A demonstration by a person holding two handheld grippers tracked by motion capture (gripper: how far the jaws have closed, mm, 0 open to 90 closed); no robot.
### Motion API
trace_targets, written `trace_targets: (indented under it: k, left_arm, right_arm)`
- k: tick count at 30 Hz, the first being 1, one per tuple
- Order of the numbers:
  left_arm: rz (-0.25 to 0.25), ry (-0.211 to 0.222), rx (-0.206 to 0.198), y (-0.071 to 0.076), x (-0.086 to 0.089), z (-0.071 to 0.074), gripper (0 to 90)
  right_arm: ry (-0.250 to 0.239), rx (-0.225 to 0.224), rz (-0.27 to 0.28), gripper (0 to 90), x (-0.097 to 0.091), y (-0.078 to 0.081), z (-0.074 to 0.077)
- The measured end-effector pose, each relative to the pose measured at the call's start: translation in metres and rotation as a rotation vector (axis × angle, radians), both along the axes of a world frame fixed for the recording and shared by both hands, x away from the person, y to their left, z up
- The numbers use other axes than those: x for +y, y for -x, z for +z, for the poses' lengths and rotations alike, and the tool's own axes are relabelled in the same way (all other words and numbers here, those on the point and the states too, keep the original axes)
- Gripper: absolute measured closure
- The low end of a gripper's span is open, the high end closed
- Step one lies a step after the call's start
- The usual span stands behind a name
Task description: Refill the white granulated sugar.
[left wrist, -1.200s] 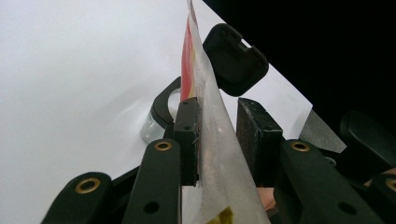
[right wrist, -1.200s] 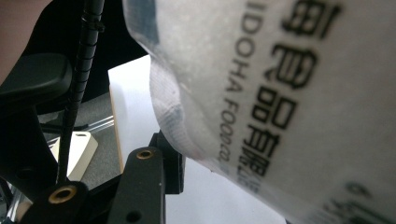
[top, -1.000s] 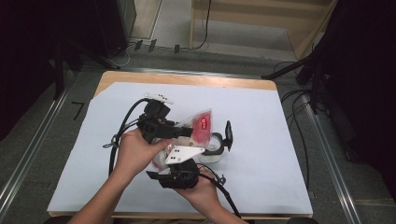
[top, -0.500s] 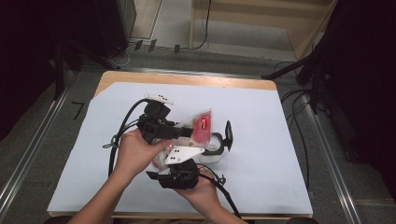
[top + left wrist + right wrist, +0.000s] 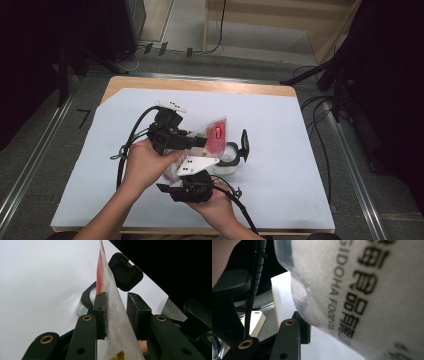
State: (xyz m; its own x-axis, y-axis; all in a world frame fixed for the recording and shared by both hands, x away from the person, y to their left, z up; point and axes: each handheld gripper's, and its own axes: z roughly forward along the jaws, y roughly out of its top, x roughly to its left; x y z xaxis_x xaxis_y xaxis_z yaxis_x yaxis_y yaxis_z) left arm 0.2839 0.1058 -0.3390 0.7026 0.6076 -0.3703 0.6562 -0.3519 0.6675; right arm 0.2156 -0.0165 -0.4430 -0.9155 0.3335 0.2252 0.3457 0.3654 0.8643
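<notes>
**Pouch over open jar, both jaws engaged**

Item: translucent plastic pouch [image 5: 212,134], red and yellow print, black lettering, crinkled film; held edge-up above bench [image 5: 280,125] centre, just left of jar.
Left gripper [image 5: 197,141]: jaws part-closed; left pad flat against pouch film, right pad with a small gap visible in left gripper view; grip judged light, pinch not certain.
Right gripper [image 5: 200,172]: near side, under grey plate; jaws part-open, pouch lying across them close to lens; hold on it could not be told.
Jar [image 5: 227,159]: small, clear, round, black rim; black hinged lid [image 5: 244,142] flipped up, rounded-square.
Bench cover: smooth white sheet.
Progress, judged: jar opened, pouch lifted and brought alongside; tearing or tipping of contents into jar not yet done; lid closing left.
</notes>
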Motion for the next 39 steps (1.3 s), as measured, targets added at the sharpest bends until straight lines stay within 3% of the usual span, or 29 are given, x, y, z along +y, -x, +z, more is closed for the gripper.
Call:
trace_targets:
  k: [39]
  left_arm:
    - [-0.002, 0.009, 0.016, -0.0007, -0.0003, -0.0007, 69.3]
  right_arm:
    - [0.000, 0.009, -0.002, 62.4, -0.0005, -0.0002, 0.0008]
